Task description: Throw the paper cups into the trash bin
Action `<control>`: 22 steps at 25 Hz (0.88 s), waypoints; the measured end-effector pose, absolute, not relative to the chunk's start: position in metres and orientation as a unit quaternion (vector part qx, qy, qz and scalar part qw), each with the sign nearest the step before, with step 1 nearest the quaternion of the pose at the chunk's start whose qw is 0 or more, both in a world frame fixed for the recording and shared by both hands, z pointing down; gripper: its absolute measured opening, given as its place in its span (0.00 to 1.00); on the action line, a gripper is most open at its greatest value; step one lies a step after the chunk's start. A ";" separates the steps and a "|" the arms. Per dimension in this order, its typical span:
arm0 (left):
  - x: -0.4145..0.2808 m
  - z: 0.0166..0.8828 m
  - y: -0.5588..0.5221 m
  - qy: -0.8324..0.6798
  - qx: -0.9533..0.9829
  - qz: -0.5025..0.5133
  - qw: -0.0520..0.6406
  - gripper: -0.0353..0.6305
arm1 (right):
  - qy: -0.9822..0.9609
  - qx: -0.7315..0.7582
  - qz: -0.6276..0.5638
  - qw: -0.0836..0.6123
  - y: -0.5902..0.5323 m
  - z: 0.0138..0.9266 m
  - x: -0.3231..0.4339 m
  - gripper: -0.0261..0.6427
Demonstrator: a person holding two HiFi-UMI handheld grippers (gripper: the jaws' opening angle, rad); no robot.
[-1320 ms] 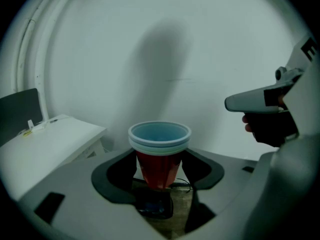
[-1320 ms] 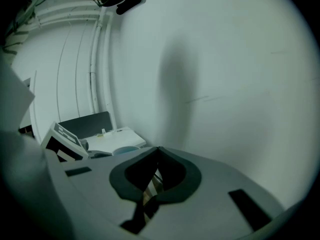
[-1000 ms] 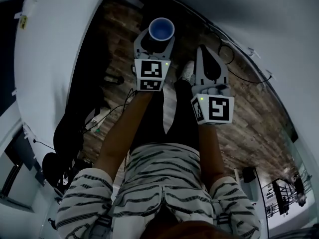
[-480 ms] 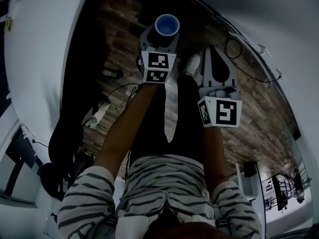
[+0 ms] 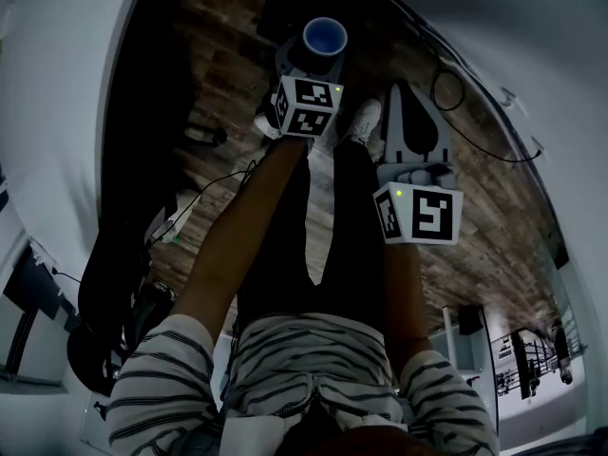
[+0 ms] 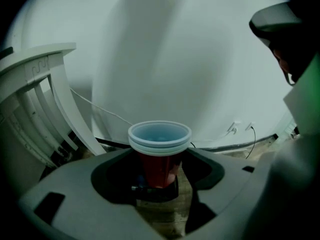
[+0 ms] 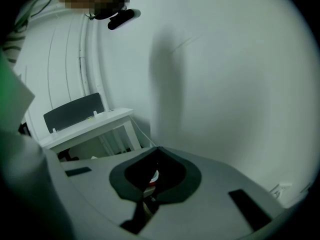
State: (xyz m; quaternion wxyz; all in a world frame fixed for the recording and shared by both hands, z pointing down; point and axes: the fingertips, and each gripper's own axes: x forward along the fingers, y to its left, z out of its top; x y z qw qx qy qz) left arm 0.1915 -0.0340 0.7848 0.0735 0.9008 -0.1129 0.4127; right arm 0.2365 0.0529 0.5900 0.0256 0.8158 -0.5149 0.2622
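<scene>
A stack of red paper cups [image 5: 323,37] with a pale blue inside stands upright between the jaws of my left gripper [image 5: 316,53], held out over the wooden floor. In the left gripper view the red cups [image 6: 160,140] fill the gap of the left gripper [image 6: 160,159], and both jaws press on their sides. My right gripper [image 5: 406,91] hangs to the right of it and a little nearer me. In its own view the right gripper [image 7: 157,150] has its jaws meeting at the tip. No trash bin shows in any view.
I stand on a dark wooden floor [image 5: 475,226] with cables [image 5: 446,93] along a curved white wall [image 5: 76,93]. My white shoe [image 5: 361,123] is below the grippers. A white chair [image 6: 37,99] and a white table [image 7: 87,126] stand by the wall.
The left gripper has carried the cups farther out and slightly right. The right gripper has shifted only a little.
</scene>
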 end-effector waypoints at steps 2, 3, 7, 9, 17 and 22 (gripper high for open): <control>0.191 0.799 -0.034 -0.111 0.897 0.422 0.073 0.51 | -0.512 0.816 0.268 0.023 0.053 0.598 0.236 0.05; 0.191 0.806 -0.035 -0.110 0.895 0.426 0.074 0.51 | -0.511 0.816 0.270 0.022 0.053 0.602 0.236 0.05; 0.193 0.834 -0.037 -0.103 0.890 0.438 0.077 0.51 | -0.504 0.817 0.279 0.018 0.056 0.616 0.238 0.05; 0.197 0.849 -0.038 -0.096 0.888 0.443 0.081 0.51 | -0.502 0.817 0.283 0.019 0.058 0.622 0.239 0.05; 0.206 0.909 -0.038 -0.076 0.874 0.475 0.071 0.51 | -0.494 0.815 0.303 0.021 0.063 0.664 0.239 0.05; 0.201 0.941 -0.038 -0.070 0.869 0.484 0.074 0.51 | -0.498 0.812 0.305 0.020 0.060 0.687 0.232 0.05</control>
